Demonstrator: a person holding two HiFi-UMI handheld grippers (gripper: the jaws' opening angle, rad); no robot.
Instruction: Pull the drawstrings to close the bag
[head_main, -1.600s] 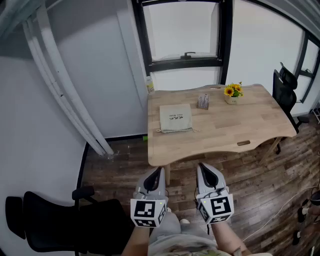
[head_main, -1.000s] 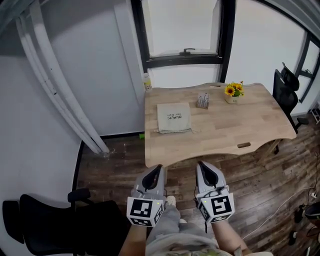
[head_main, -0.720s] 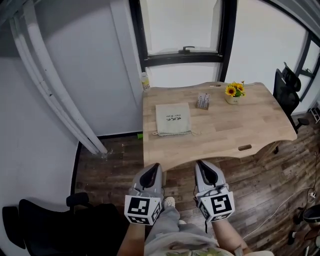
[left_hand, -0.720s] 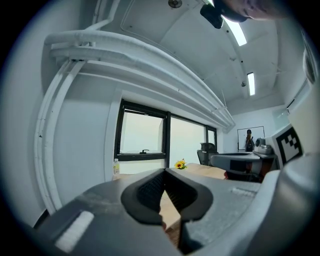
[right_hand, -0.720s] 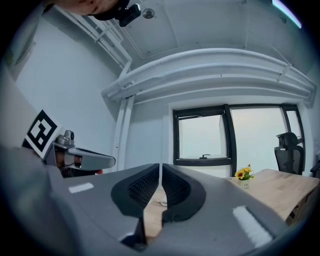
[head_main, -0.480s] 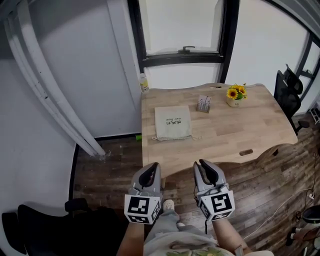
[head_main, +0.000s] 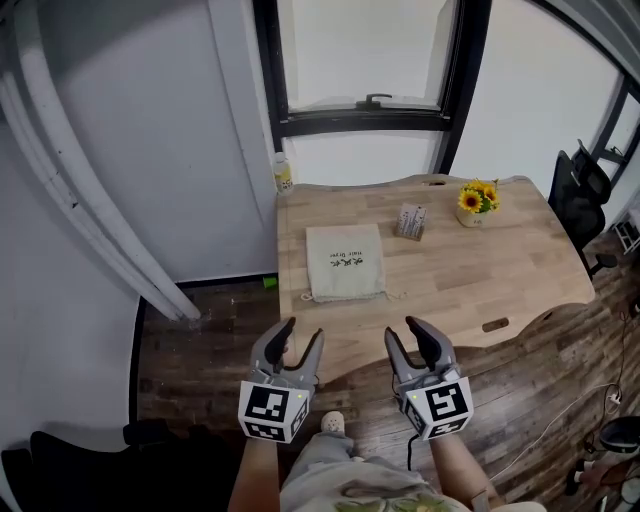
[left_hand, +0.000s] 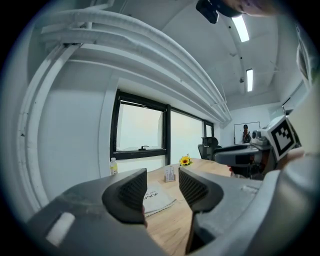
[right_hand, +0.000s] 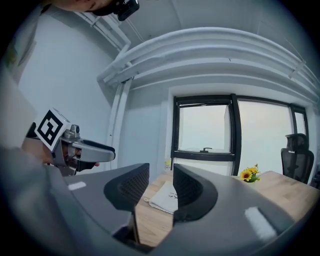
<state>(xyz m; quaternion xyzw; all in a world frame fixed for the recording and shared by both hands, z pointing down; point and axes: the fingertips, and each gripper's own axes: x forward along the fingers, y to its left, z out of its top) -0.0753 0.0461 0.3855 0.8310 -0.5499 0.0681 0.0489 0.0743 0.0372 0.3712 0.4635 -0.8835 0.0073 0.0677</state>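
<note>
A beige drawstring bag (head_main: 345, 262) lies flat on the left part of the wooden table (head_main: 500, 270), its cord ends (head_main: 395, 294) showing at its near edge. Both grippers hang in the air short of the table's near edge, well away from the bag. My left gripper (head_main: 300, 335) has just been opening, and its jaws now stand apart with nothing between them. The right gripper (head_main: 406, 333) has also just been opening and is likewise empty. The bag (left_hand: 159, 196) shows far off between the jaws in the left gripper view, and the bag (right_hand: 165, 196) shows the same way in the right gripper view.
A small sunflower pot (head_main: 478, 200) and a little card holder (head_main: 409, 222) stand at the table's back. A bottle (head_main: 283, 172) sits at the back left corner by the window. A black chair (head_main: 590, 185) is at the right. White pipes (head_main: 90, 220) run down the left wall.
Both grippers went from shut to open. The person has walked toward the table, so the table and bag are nearer and the grippers now reach close to its near edge.
</note>
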